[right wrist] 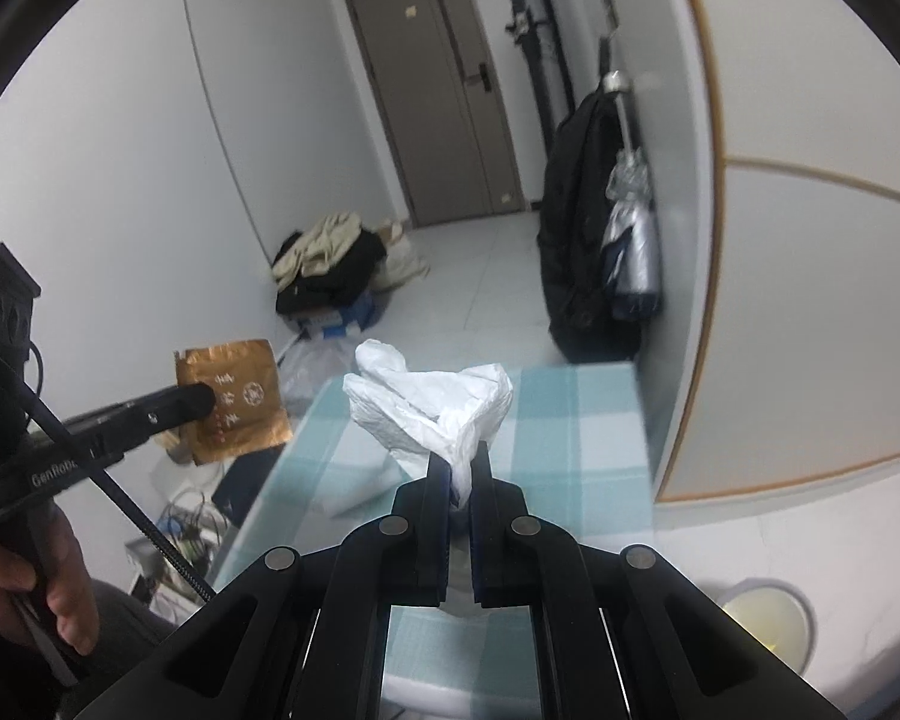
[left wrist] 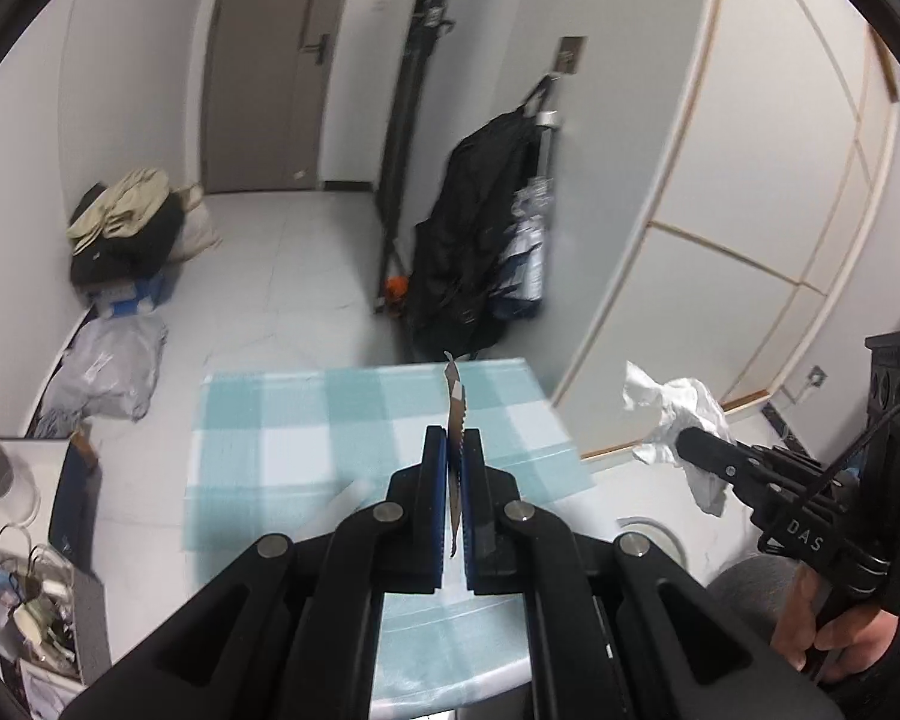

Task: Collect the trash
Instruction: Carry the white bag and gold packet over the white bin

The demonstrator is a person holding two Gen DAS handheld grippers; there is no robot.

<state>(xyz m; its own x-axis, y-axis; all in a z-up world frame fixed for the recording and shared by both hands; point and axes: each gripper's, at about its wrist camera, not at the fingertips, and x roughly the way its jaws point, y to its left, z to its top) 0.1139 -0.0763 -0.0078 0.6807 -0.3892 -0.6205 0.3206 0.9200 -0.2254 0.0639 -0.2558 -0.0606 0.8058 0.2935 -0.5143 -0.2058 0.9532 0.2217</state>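
crumpled white tissue [right wrist: 432, 408], glossy foil wrapper [right wrist: 234, 399], checked cloth [left wrist: 330, 420]

Print on the gold packet [right wrist: 231, 399] too small to read, bucket [right wrist: 768, 621] blurred and partly behind gripper arms, cluttered box [left wrist: 36, 618] cut off at frame edge

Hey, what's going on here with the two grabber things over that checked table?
A person is clearing trash with a hand-held tool in each hand. The left tool is shut on a flat gold-brown wrapper, seen edge-on from its own camera. The right tool is shut on a crumpled white tissue. Both pieces are held up in the air above the table with the blue-and-white checked cloth. A pale bin stands on the floor at the lower right, but nothing has been dropped in it yet.
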